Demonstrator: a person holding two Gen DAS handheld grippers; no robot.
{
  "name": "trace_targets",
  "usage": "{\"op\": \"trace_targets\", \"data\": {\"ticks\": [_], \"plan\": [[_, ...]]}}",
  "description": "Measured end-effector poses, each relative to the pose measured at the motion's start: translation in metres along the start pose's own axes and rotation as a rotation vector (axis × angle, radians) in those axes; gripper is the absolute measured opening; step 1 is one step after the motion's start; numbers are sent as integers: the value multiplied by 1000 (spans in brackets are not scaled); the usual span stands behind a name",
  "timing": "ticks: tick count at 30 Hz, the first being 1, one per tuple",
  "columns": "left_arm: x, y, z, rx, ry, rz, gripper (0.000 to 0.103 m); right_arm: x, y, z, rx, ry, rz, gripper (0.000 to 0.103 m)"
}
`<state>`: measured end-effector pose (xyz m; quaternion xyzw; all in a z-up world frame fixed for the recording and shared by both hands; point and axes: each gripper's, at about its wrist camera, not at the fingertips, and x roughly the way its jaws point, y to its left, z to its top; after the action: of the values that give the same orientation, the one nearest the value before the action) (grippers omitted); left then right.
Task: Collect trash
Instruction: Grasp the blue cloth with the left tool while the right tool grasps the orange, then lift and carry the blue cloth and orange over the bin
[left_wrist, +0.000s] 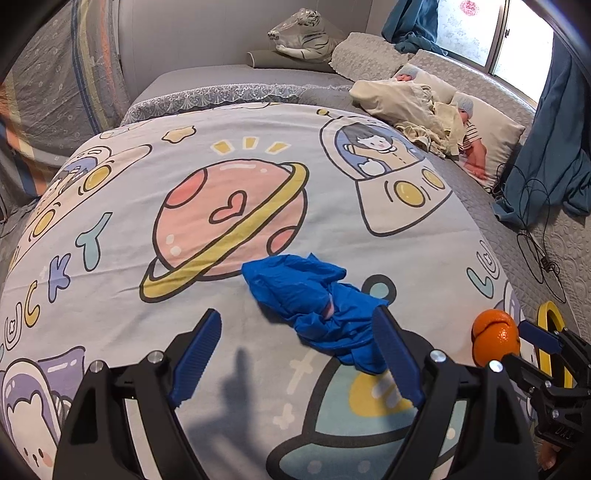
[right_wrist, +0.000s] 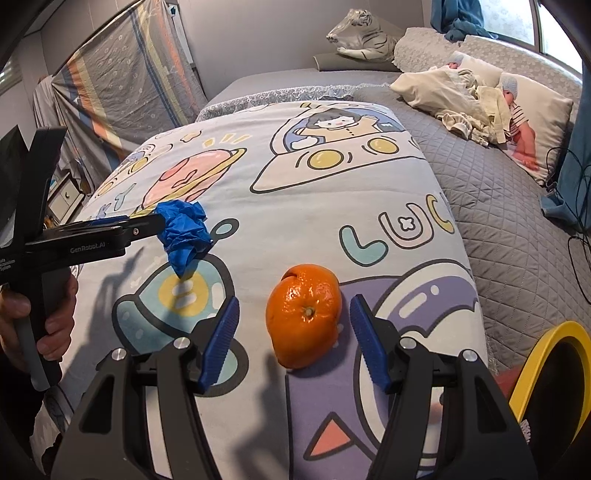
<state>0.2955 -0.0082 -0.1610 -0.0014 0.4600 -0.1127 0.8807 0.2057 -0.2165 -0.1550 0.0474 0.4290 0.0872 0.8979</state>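
A crumpled blue glove (left_wrist: 314, 306) lies on the cartoon-print bedspread (left_wrist: 229, 206). My left gripper (left_wrist: 297, 312) hangs open over its near end; the glove sits close to the right finger (left_wrist: 395, 350), and the pads do not press on it. In the right wrist view the same glove (right_wrist: 184, 232) shows at the tip of the left gripper (right_wrist: 147, 225), which a hand (right_wrist: 37, 317) holds. An orange (right_wrist: 304, 314) with split peel rests on the spread between the fingers of my right gripper (right_wrist: 294, 300), which stands open with a gap on both sides. The orange (left_wrist: 495, 341) also appears at the left wrist view's right edge.
A yellow-rimmed black bin (right_wrist: 554, 373) stands off the bed's near right corner. Printed pillows with crumpled cream cloth (right_wrist: 476, 99), a plush tiger (right_wrist: 365, 35) and black cables (left_wrist: 535, 236) lie on the grey quilt (right_wrist: 498, 206) to the right. Blue curtains (left_wrist: 554, 147) hang by the window.
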Motion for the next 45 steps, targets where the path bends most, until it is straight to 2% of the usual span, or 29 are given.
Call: {"op": "trace_targets", "data": {"ticks": [5, 15, 29, 40, 45], "plan": [[6, -6, 2, 15, 7, 4, 78, 8, -3, 2, 4, 10, -3, 59], [24, -18, 8, 44, 46, -2, 57, 23, -8, 5, 2, 26, -17, 57], [36, -21, 7, 42, 78, 0, 36, 38, -6, 8, 3, 46, -1, 43], [31, -18, 8, 18, 67, -20, 27, 35, -8, 8, 19, 44, -16, 32], [17, -16, 10, 4, 39, -43, 24, 17, -10, 10, 24, 0, -27, 30]]}}
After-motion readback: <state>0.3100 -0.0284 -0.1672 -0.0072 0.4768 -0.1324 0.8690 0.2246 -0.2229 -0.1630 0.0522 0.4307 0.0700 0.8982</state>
